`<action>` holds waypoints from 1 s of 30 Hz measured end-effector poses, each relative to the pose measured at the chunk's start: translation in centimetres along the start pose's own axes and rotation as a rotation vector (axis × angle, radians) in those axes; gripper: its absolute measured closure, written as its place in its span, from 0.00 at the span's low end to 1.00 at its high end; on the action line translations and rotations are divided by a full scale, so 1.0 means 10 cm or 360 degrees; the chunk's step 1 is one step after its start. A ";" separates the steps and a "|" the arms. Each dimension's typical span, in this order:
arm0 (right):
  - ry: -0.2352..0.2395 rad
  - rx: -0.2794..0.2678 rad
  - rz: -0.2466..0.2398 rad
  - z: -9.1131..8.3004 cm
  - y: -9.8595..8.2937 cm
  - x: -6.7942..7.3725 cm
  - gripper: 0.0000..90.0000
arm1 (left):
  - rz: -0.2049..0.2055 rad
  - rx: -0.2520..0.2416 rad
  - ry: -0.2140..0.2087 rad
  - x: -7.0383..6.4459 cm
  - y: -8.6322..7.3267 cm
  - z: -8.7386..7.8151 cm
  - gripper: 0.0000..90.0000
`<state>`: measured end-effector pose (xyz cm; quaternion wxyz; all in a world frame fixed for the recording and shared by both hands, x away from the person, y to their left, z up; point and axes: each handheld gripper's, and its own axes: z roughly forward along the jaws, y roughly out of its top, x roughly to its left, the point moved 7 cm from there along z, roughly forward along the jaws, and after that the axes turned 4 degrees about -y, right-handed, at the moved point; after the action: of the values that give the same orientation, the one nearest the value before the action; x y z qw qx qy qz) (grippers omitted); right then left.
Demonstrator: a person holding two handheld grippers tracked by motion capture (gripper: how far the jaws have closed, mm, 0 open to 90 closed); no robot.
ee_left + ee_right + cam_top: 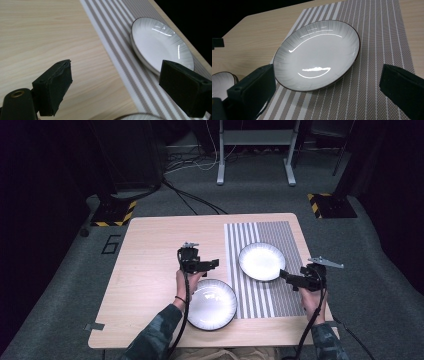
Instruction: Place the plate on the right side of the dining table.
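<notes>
Hovering over a pale wooden desk (150, 260), a person in camouflage-patterned sleeves holds a pair of black tongs in each hand. Both pairs stand wide apart and grip nothing.

The right tongs (286, 274) point at the near right rim of a white plate with a thin dark edge (262, 261). That plate lies flat on a placemat of brown and white stripes (272, 232), which covers the right part of the desk. In the right gripper view the plate (317, 55) sits between and beyond the two open jaws, with ceiling light glinting off its ribbed surface and the placemat (377, 40) spread beneath it. Whether the jaw tips touch the rim cannot be told.

The left tongs (214, 264) hang above the desk's middle, just beyond a second white plate (211, 304) that rests on the bare wood at the near edge, touching or just overlapping the placemat's left border. The left gripper view looks along its own parted jaws across the wood grain (45, 37) toward the first plate (162, 45) on the striped mat (117, 45); a sliver of the nearer plate's rim (138, 116) shows at the bottom of that view.

Grey carpet (380, 270), cables and stand legs marked with yellow and black tape surround the desk.
</notes>
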<state>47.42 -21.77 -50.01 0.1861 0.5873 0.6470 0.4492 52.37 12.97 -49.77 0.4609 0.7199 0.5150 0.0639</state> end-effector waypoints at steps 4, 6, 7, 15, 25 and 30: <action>-0.0029 0.0005 -0.0031 -0.11 -0.11 -0.04 0.00 | -0.0005 -0.0029 0.0075 0.23 -0.13 -0.21 0.12; -0.0042 0.0012 -0.0039 -0.14 -0.17 -0.07 0.00 | -0.0010 -0.0054 0.0116 0.34 -0.19 -0.33 0.12; -0.0051 0.0026 -0.0039 -0.16 -0.21 -0.08 0.00 | -0.0015 -0.0059 0.0135 0.40 -0.22 -0.38 0.12; -0.0160 0.0081 -0.0148 -0.20 -0.53 -0.17 0.00 | -0.0071 -0.0100 0.0321 0.89 -0.56 -0.79 0.12; -0.0279 0.0154 -0.0259 -0.21 -0.86 -0.24 0.00 | 0.0021 -0.0061 0.0593 1.22 -0.94 -1.02 0.10; -0.0320 0.0221 -0.0316 -0.17 -0.94 -0.25 0.00 | 0.0052 -0.0020 0.0657 1.31 -1.10 -1.03 0.09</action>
<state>41.16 -23.86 -57.37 0.2523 0.5740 0.7095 0.3217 45.03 30.09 -56.94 0.3490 0.6968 0.5864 0.2207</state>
